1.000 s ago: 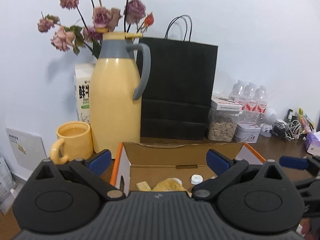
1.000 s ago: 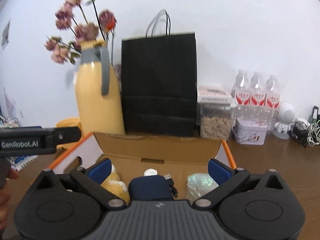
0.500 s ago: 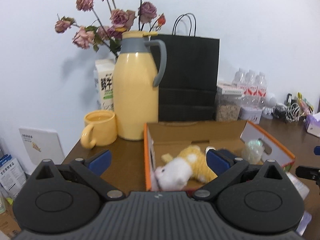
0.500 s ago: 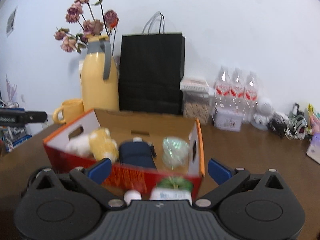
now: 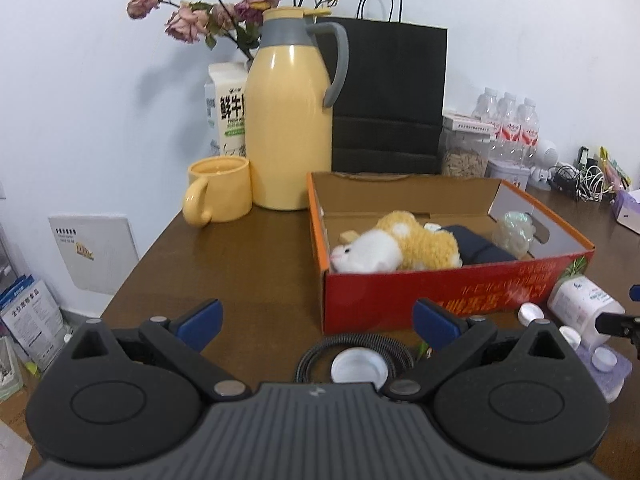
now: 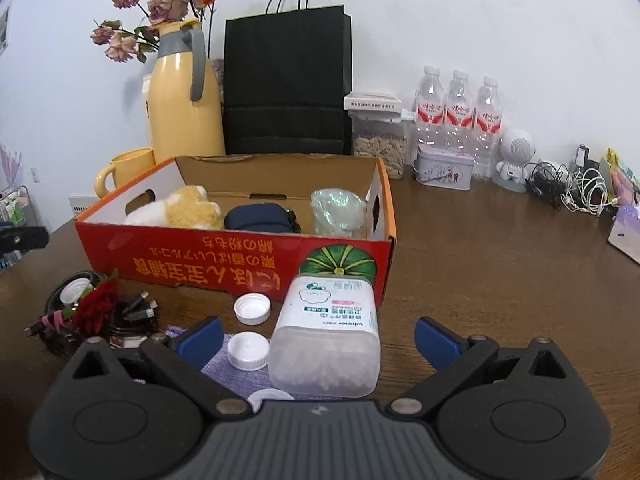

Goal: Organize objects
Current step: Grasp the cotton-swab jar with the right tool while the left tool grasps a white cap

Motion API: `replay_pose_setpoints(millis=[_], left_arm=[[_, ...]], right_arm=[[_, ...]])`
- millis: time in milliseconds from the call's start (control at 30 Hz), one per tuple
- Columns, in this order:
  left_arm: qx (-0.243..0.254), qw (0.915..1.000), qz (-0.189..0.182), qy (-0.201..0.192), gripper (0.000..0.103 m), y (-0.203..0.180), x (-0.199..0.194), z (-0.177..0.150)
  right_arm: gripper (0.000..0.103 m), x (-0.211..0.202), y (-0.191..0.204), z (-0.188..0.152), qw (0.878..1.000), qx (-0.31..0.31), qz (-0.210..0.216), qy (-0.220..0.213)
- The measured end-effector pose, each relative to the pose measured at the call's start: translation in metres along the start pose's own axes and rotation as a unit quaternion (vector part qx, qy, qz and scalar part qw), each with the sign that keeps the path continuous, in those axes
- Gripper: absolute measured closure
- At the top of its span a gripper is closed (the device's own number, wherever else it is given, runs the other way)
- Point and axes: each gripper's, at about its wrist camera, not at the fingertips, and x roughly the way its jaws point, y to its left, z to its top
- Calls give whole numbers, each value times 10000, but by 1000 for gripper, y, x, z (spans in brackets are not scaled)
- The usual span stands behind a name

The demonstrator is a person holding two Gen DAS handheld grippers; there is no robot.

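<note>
Inside box (image 6: 224, 264): 1 plush (image 6: 188, 210), 1 pouch (image 6: 258, 219); 3 bottles (image 6: 458, 120) behind.

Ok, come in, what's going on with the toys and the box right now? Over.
Left gripper and right gripper both open, empty. Plush toy in red box. Cotton swab jar lying between right jaws, caps beside it.

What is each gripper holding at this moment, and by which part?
Nothing. The left gripper is open above the coiled cable. The right gripper is open around the cotton swab container without touching it.
</note>
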Motion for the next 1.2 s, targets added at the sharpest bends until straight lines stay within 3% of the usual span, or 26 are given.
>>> replay_pose_setpoints(millis=[200, 267, 333, 800, 1200], left_arm=[[48, 9993, -110, 352, 0, 0, 2, -12], [110, 9984, -138, 531, 0, -2, 5, -16], [164, 9978, -128, 631, 0, -3, 8, -19], [457, 9925, -160, 1127, 0, -14, 35, -28], [328, 9911, -113, 1288, 0, -15, 61, -32]], right_arm=[[10, 23, -1, 2, 9997, 89, -32, 231], [20, 33, -4, 2, 9992, 184, -87, 338], [38, 41, -8, 2, 9985, 323, -127, 428], [38, 40, -1, -11, 9995, 185, -220, 116], [38, 38, 1, -12, 9996, 143, -224, 48]])
